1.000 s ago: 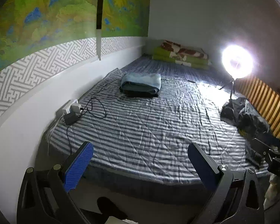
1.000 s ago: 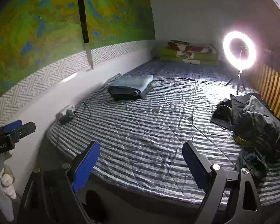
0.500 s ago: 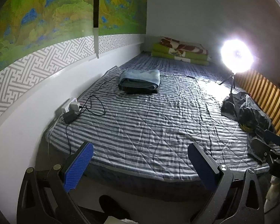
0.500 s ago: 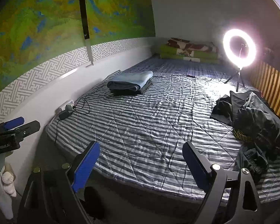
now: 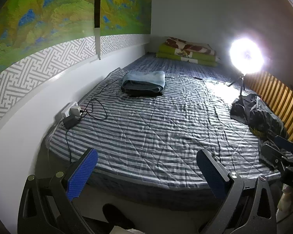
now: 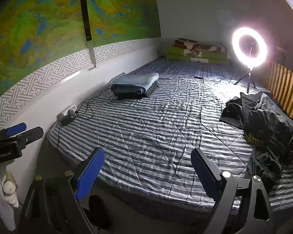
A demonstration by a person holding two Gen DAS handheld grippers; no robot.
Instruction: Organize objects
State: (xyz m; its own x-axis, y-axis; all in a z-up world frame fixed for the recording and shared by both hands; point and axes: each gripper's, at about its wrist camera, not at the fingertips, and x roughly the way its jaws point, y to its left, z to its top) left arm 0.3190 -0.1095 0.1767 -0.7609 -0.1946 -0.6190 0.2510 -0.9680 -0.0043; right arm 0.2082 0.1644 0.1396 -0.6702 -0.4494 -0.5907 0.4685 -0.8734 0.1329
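Both grippers hover at the near edge of a bed (image 5: 146, 128) covered by a blue-and-white striped sheet, and neither touches anything. The left gripper (image 5: 146, 171) has its fingers (image 5: 82, 173) spread wide apart with nothing between them; the right gripper (image 6: 147, 171) is likewise released, its blue-padded fingers (image 6: 90, 172) empty above the sheet's front edge. In the right wrist view the left gripper also shows at the far left, held by a white-gloved hand (image 6: 6, 189). The things to be organized lie on the bed: a folded stack of blue and dark cloth (image 5: 143, 82) sits on the far left part near the wall, and a rumpled heap of dark clothes (image 6: 263, 124) with a yellow-striped patch lies along the right side beside a wooden slatted rail (image 6: 285, 91). A lit ring light (image 6: 249, 47) stands on a small tripod on the bed behind the heap. Folded green and red-patterned bedding (image 5: 187, 51) rests at the far end. A white power strip (image 5: 70, 110) with a dark adapter and looped cable lies at the left edge against the wall.
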